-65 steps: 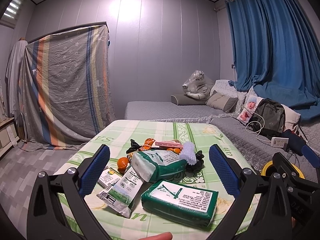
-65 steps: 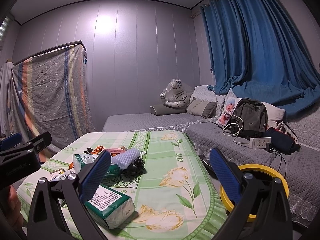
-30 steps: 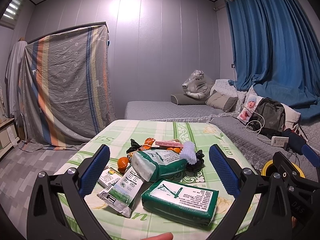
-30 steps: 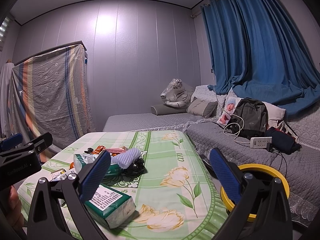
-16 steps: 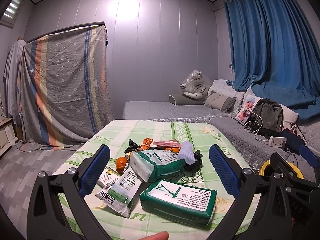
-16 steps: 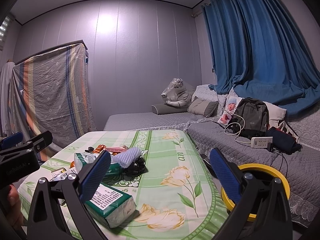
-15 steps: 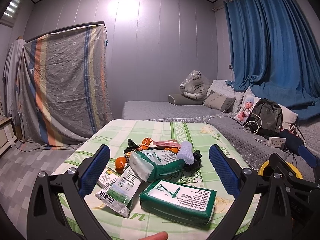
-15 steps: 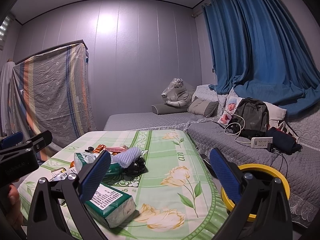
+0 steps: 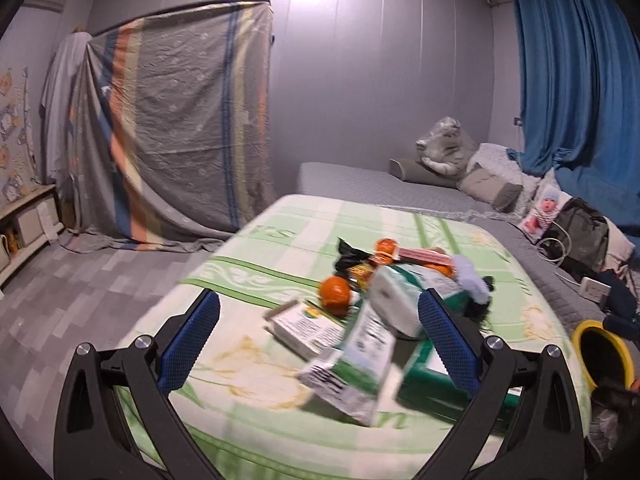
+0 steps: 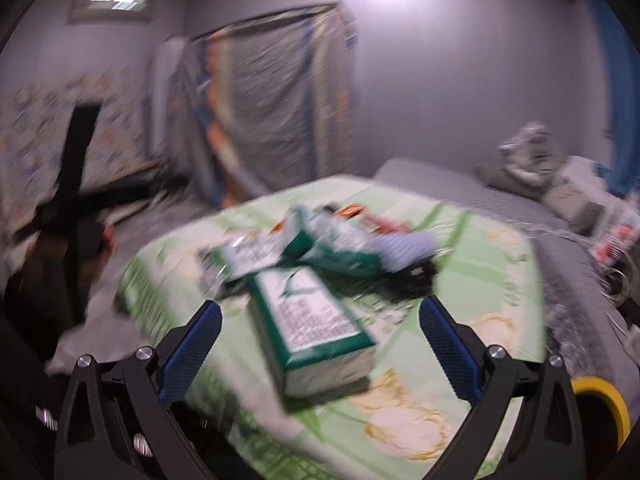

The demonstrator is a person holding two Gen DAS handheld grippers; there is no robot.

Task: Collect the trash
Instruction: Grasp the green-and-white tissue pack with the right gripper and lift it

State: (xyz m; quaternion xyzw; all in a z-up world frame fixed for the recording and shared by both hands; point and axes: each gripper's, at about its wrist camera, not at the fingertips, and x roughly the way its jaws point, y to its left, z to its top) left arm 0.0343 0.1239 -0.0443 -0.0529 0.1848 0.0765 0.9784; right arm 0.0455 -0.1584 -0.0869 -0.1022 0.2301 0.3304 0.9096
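A heap of trash lies on the green flowered table (image 9: 256,364): a flat green-and-white packet (image 9: 352,364), a white carton (image 9: 308,326), an orange (image 9: 335,290), a green tissue pack (image 10: 310,322), a crumpled green bag (image 10: 332,246), orange and black wrappers (image 9: 362,258) and a white foam net (image 9: 472,280). My left gripper (image 9: 318,344) is open and empty, above the table's near left part, with the packet between its fingers in view. My right gripper (image 10: 320,344) is open and empty, facing the tissue pack. The right wrist view is blurred.
A yellow-rimmed bin (image 9: 600,354) stands on the floor right of the table and shows in the right wrist view (image 10: 600,404) too. A grey bed (image 9: 380,188) with pillows lies behind. A draped striped sheet (image 9: 172,128) stands at back left. The left gripper's black frame (image 10: 72,208) shows at left.
Both grippers have swung to the left and lower toward the table. The right view now faces the trash heap and the tissue pack instead of the bed and curtain. Both stay open.
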